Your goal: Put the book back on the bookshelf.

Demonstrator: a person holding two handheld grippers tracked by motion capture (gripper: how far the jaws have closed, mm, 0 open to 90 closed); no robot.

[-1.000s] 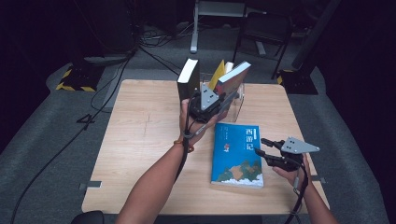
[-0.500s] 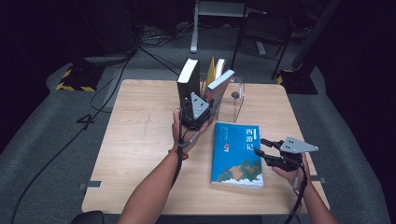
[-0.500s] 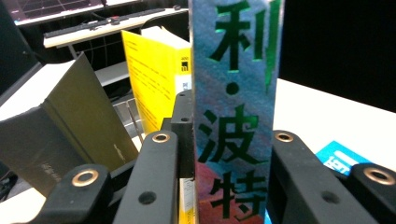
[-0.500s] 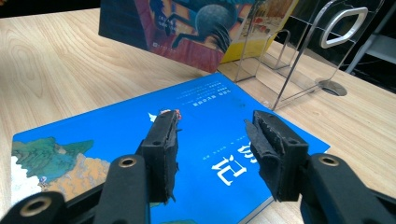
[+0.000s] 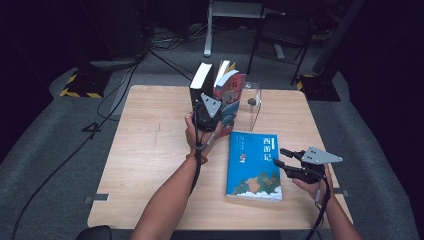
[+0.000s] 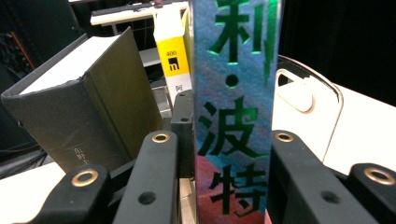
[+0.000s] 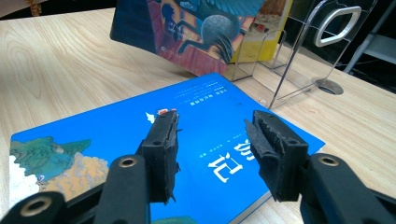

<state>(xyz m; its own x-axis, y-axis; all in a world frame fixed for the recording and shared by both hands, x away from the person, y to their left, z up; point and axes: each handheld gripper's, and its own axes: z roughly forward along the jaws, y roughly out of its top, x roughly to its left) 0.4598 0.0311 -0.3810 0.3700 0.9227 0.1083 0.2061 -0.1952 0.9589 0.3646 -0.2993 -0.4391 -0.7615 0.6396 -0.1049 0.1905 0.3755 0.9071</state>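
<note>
My left gripper (image 5: 212, 111) is shut on the spine of a colourful book (image 5: 229, 93), holding it upright at the back of the table. In the left gripper view both jaws of the left gripper (image 6: 223, 140) press the shiny spine of the colourful book (image 6: 233, 116). To its left stand a black book (image 5: 200, 82) and a yellow book (image 5: 223, 66). A blue book (image 5: 254, 167) lies flat near the front. My right gripper (image 5: 279, 157) hovers open at its right edge, and in the right gripper view the right gripper (image 7: 212, 135) has nothing between its jaws, just above the blue book's cover (image 7: 210, 105).
A clear acrylic bookend (image 5: 252, 102) stands right of the held book, also seen as a clear acrylic bookend (image 7: 317, 46) with a cut-out handle. The wooden table (image 5: 150, 150) has bare room on its left half. Dark floor, cables and chair legs lie beyond.
My left gripper has come down and swung the colourful book from a tilt to upright next to the yellow book. The right gripper and the blue book have stayed put.
</note>
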